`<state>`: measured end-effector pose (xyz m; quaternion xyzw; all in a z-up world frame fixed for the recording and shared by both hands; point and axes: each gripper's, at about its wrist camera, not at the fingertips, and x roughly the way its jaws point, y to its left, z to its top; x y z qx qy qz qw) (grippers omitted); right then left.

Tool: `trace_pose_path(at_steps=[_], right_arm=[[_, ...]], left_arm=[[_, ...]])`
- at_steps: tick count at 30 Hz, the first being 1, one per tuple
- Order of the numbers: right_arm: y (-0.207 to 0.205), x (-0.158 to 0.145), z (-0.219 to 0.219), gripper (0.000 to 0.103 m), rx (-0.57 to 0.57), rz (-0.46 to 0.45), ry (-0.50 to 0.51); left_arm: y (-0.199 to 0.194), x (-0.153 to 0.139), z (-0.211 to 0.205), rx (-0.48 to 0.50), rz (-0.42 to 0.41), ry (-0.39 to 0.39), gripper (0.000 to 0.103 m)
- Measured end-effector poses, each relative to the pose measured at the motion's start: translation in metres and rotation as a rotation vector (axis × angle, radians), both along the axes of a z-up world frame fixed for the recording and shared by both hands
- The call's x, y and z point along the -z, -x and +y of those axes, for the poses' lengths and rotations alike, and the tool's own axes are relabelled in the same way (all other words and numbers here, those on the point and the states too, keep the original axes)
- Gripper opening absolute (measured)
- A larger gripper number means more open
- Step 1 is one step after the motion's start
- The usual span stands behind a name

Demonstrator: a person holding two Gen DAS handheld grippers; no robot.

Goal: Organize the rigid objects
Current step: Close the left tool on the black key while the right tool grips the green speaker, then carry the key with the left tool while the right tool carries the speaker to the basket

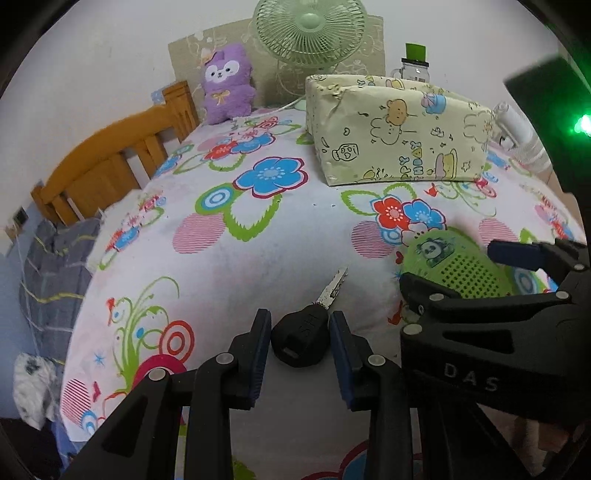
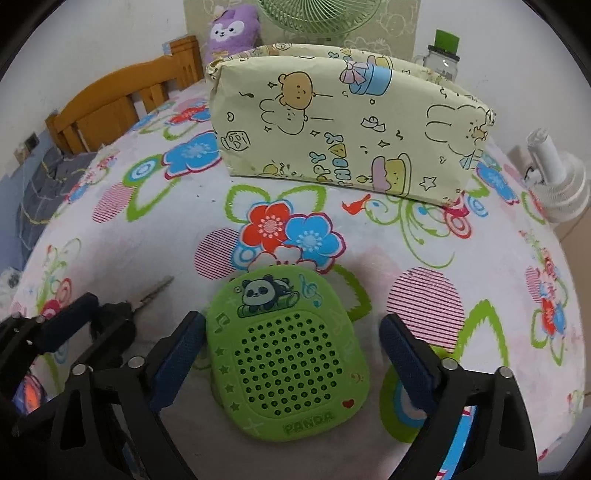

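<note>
The left wrist view alone shows the left gripper (image 1: 300, 350) from behind, its two blue pads clamped on the black plastic head of a key (image 1: 302, 341) that lies on the flowered bedsheet (image 1: 221, 273). The key's long axis runs from its head, nearest the camera, to its metal blade, which points away and slightly right. In the right wrist view the same key (image 2: 147, 295) is mostly hidden behind that gripper (image 2: 94, 319), only the blade tip showing at the near left.

The right wrist view alone shows the whole green panda case (image 2: 286, 354), a rounded silicone piece with a perforated face lying flat on the sheet, its "PANDA" lettering nearest and the panda picture farther. It sits between the right gripper (image 2: 291, 356) fingers, which stand apart; the left pad is at or very near its edge, the right pad clear of it. The left view catches only the case's far part (image 1: 452, 266).

One key, one case. Beyond them stands one cartoon-printed box (image 2: 351, 125), then one purple plush (image 1: 227, 85), one green fan (image 1: 310, 31) and one green-lidded jar (image 1: 415, 66) at the far end.
</note>
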<state>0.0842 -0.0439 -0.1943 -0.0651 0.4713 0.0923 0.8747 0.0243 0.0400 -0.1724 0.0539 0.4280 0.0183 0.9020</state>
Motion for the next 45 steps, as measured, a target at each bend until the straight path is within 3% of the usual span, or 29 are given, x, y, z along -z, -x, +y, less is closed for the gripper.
trace_pose_path(at_steps=[1,9,25,45], right_arm=[[0.001,-0.002,0.002,0.08,-0.015,-0.005,0.0],[-0.002,-0.007,-0.011,0.08,0.017,-0.031,0.016],[-0.012,-0.024,-0.053,0.08,0.066,-0.056,-0.013],[-0.009,-0.066,-0.083,0.079,0.125,-0.154,-0.038]], left_arm=[[-0.001,-0.001,0.001,0.003,0.01,0.022,0.032],[-0.009,-0.001,-0.008,0.022,0.042,0.084,0.032],[-0.041,-0.005,-0.048,0.062,0.053,0.096,0.032],[-0.047,-0.047,-0.075,0.109,-0.031,0.108,0.032]])
